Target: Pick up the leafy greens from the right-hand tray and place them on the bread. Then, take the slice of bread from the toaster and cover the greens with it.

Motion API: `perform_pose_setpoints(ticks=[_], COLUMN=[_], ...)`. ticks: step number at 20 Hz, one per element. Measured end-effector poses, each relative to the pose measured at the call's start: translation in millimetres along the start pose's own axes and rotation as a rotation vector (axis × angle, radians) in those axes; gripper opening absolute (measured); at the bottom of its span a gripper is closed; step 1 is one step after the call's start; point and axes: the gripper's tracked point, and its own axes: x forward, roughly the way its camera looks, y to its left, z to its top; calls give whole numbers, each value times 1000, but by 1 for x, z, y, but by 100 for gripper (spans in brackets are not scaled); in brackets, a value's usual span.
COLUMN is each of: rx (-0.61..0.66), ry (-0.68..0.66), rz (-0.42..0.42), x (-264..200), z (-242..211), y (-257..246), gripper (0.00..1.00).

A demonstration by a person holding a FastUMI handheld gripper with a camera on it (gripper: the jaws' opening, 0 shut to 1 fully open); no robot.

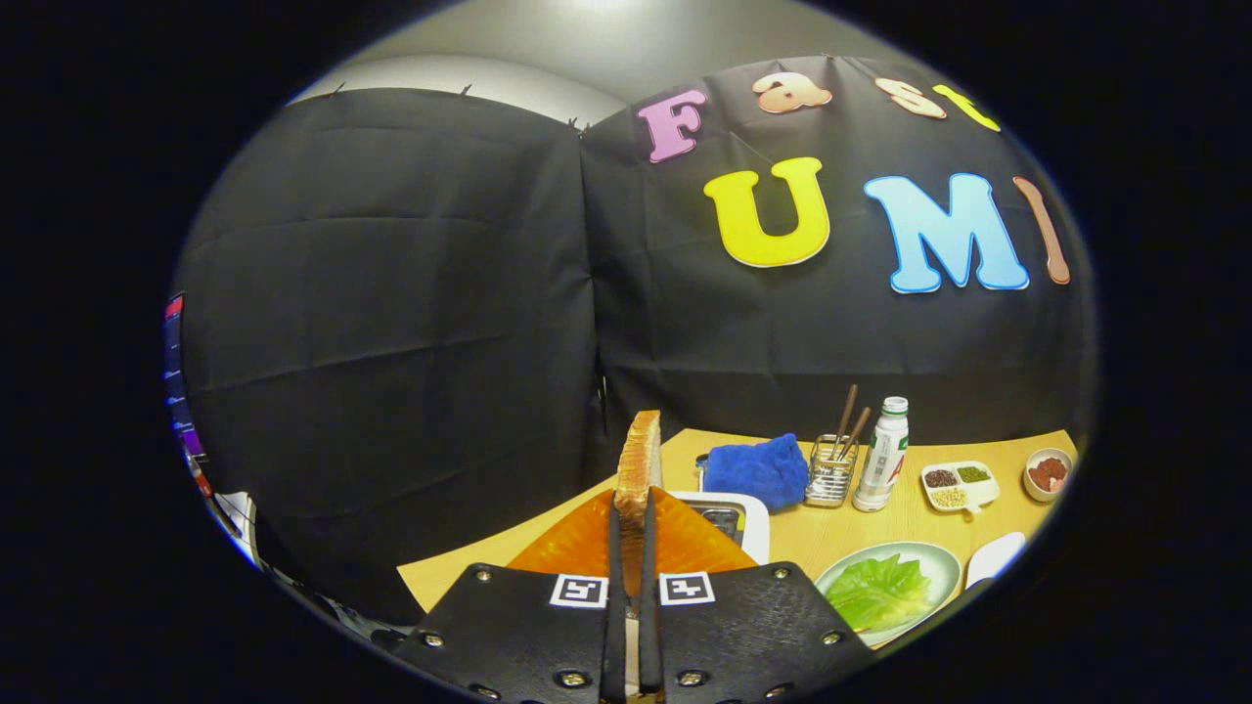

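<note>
A slice of bread (640, 458) stands edge-on, pinched between both fingers of the gripper (634, 513), which are closed on its lower part above an orange toaster (587, 543). Off to the fingers' right, leafy greens (878, 592) lie on a pale green plate (944, 562). Beyond the fingers sit a blue cloth (758, 469), a wire holder with chopsticks (834, 467), a white bottle (882, 455), a divided dish (960, 486) and a small bowl (1048, 473) on the wooden table (831, 533).

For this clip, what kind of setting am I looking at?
Likely a staged kitchen booth: a wooden table against a black cloth wall, with a plate of greens, a utensil holder and a condiment dish. The gripper grips a bread slice.
</note>
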Motion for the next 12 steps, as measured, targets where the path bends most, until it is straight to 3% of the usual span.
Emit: perform_pose_setpoints(ticks=[5,12], rx=[4,-21], ry=[-33,-41], rz=[3,-88], x=[-29,-69], z=[20,11], y=[-16,-72], gripper=[5,5])
